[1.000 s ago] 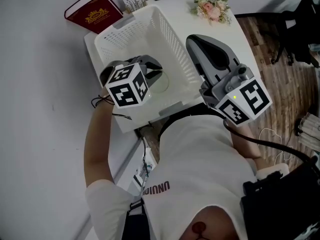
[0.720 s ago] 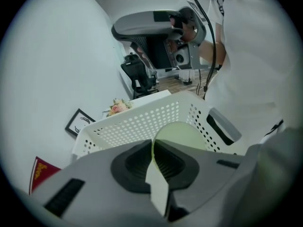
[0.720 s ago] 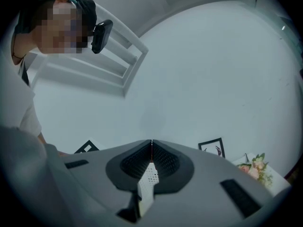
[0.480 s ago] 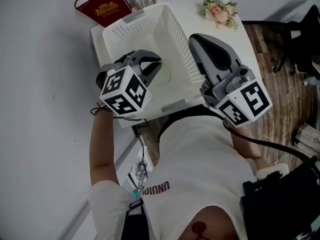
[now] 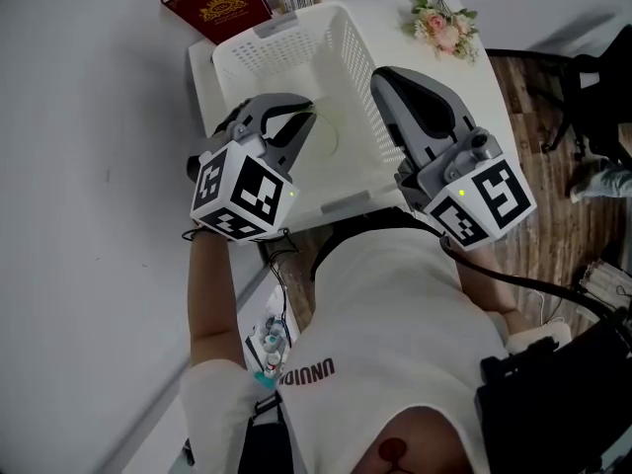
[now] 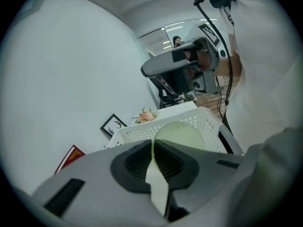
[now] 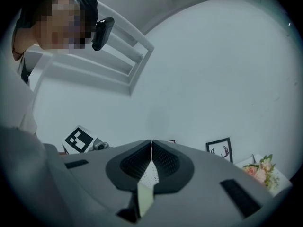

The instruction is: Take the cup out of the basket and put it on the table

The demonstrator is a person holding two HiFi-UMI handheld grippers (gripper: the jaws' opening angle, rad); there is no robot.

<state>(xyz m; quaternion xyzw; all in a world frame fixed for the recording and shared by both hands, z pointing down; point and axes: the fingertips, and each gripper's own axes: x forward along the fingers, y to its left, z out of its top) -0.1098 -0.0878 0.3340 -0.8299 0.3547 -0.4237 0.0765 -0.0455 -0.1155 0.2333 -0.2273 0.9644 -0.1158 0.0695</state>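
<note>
The left tool (image 5: pixel 296 118) is pinched onto the thin wall of the cup (image 5: pixel 318 144). The cup is pale green, translucent and round-rimmed. In the left gripper view the ribbed dark pads (image 6: pixel 165 162) close on the cup's edge, and its smooth round body (image 6: pixel 182 135) rises just past them. The cup hangs over the near left part of the basket (image 5: pixel 357 62), a white rectangular plastic tub with walls perforated in rows of small holes. I cannot tell whether the cup's base is clear of the rim. The basket stands on the smooth white table (image 5: pixel 400 13). The right tool (image 5: pixel 382 79) is over the basket's right wall, its moulded grey jaws pressed together on nothing.
</note>
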